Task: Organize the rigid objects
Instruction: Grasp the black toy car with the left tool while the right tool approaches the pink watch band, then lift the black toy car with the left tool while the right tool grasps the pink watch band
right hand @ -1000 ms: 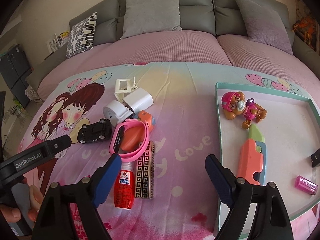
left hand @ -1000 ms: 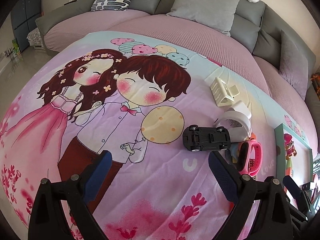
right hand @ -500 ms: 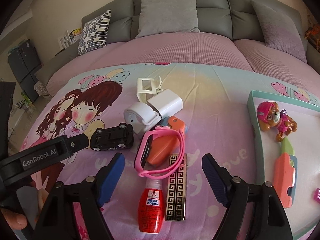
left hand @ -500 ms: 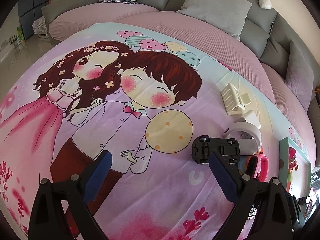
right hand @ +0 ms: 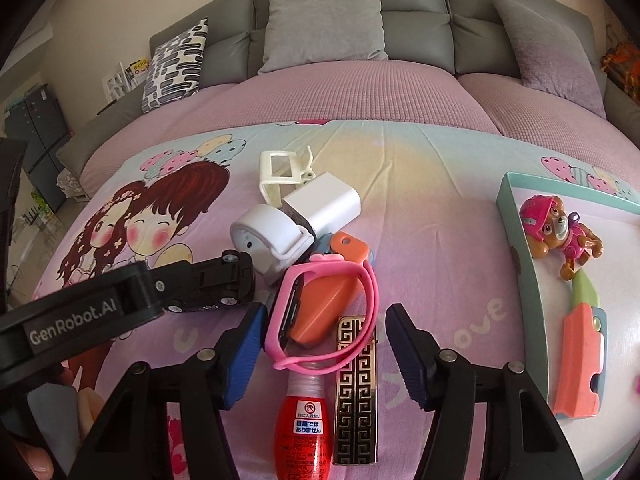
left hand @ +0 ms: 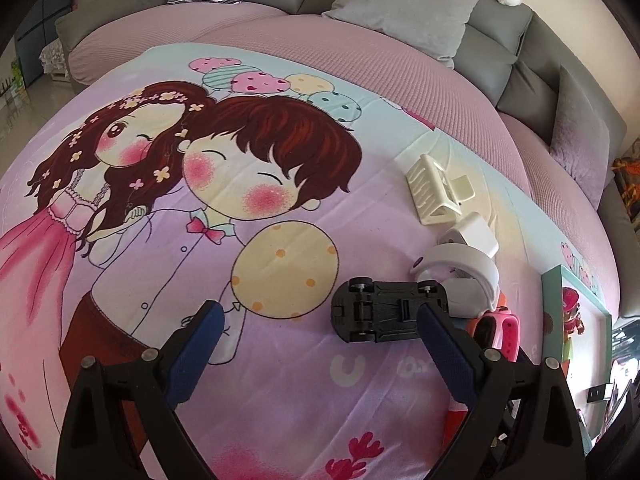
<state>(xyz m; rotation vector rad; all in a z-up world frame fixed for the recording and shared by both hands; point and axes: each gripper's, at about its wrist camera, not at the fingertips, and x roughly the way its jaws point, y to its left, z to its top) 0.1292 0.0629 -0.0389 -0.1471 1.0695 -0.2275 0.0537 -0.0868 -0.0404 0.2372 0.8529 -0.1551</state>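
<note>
A pile of small objects lies on the cartoon-print sheet. In the right wrist view my right gripper is open, its jaws either side of a pink watch band, a red bottle and a black-and-gold box. An orange item lies inside the band. A black toy car lies on its side left of them. In the left wrist view my left gripper is open, its right finger just in front of the car.
A white round gadget, a white charger and a cream clip lie behind the pile. A teal-rimmed tray at the right holds a pink pup toy and an orange-green cutter. Sofa cushions lie beyond.
Both grippers have moved forward toward the pile. The right gripper now straddles the pink band and bottle. The left gripper's right finger has come up to the black car.
</note>
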